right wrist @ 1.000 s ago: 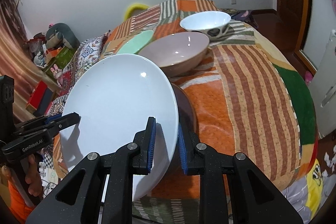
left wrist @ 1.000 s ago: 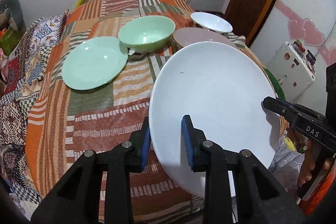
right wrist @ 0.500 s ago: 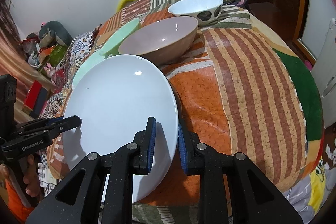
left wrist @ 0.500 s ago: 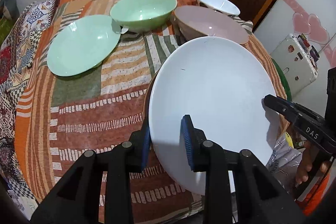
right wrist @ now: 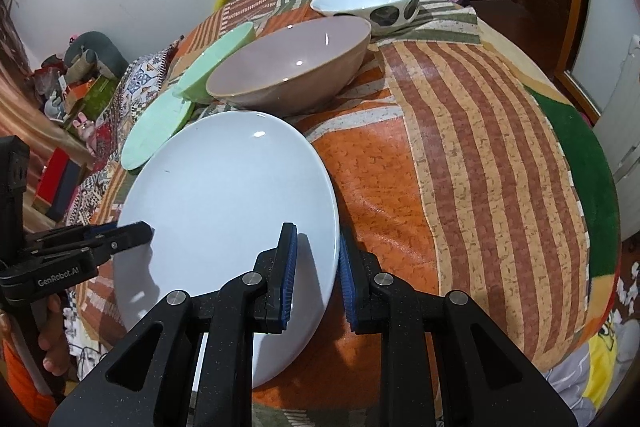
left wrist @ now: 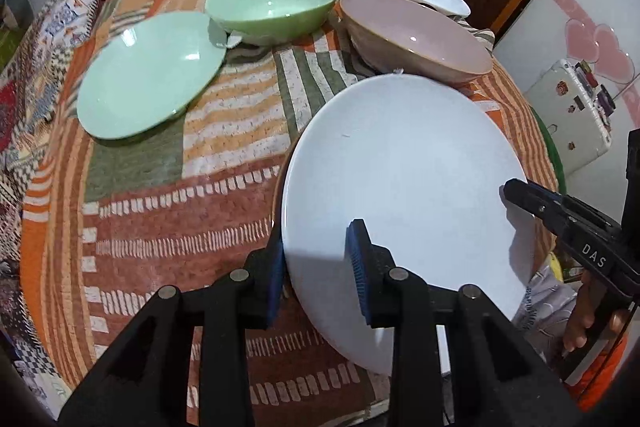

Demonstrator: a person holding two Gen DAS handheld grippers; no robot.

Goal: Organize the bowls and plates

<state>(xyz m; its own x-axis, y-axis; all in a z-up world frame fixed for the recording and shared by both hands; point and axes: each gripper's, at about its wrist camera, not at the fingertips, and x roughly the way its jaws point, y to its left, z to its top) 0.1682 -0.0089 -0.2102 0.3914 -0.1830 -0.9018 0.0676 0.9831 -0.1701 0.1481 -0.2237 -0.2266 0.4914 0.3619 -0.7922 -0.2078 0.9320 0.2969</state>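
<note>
Patchwork cloth (left wrist: 168, 219) covers the desk. Left wrist view: left tongs (left wrist: 316, 263) pinch the near-left rim of the white plate (left wrist: 404, 187), held tilted over the cloth; beyond the plate stand the pink bowl (left wrist: 416, 39), green bowl (left wrist: 276, 1) and green plate (left wrist: 148, 75). Right wrist view: right tongs (right wrist: 318, 275) are pressed together on the plate's near-right rim; a white patterned bowl (right wrist: 368, 1) sits behind the pink bowl

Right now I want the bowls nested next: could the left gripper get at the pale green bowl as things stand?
Probably not yet. The left gripper is clamped on the rim of the large round white plate, which the right gripper also grips. The pale green bowl sits unobstructed across the patchwork tablecloth, beside the flat green plate.
</note>
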